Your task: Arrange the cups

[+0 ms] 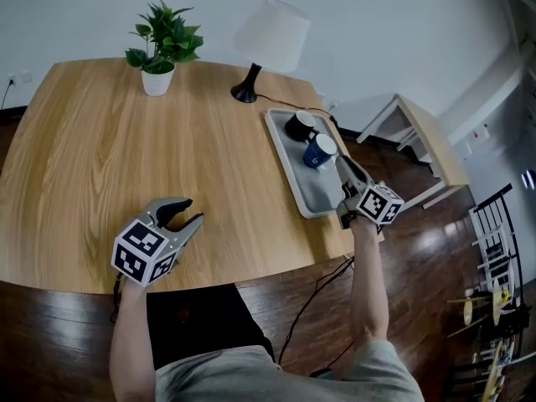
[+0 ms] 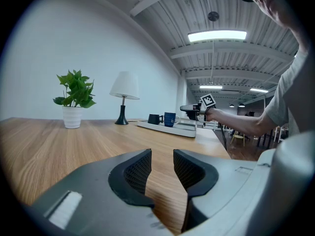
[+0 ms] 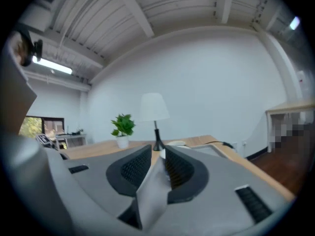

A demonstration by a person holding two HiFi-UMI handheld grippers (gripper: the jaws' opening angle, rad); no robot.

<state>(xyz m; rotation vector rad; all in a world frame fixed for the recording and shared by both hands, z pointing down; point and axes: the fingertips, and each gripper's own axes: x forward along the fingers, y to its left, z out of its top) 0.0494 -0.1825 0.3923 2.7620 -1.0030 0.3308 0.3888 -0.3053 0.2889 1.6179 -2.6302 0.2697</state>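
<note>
A grey tray (image 1: 314,195) lies at the table's right edge. On it stand a black cup (image 1: 299,126) and, just nearer, a blue cup (image 1: 319,152) with a white inside. My right gripper (image 1: 342,162) hovers over the tray with its tips right behind the blue cup; its jaws stand a narrow gap apart with nothing between them (image 3: 158,154). My left gripper (image 1: 186,210) is low over the table's front left, open and empty (image 2: 162,156). The left gripper view shows both cups (image 2: 170,119) on the tray (image 2: 167,128) far ahead, with the right gripper (image 2: 189,109) beside them.
A potted plant (image 1: 163,48) and a white-shaded lamp (image 1: 268,40) stand at the table's far side, and the lamp's cable runs past the tray's far end. A small side table (image 1: 427,136) stands on the dark floor to the right.
</note>
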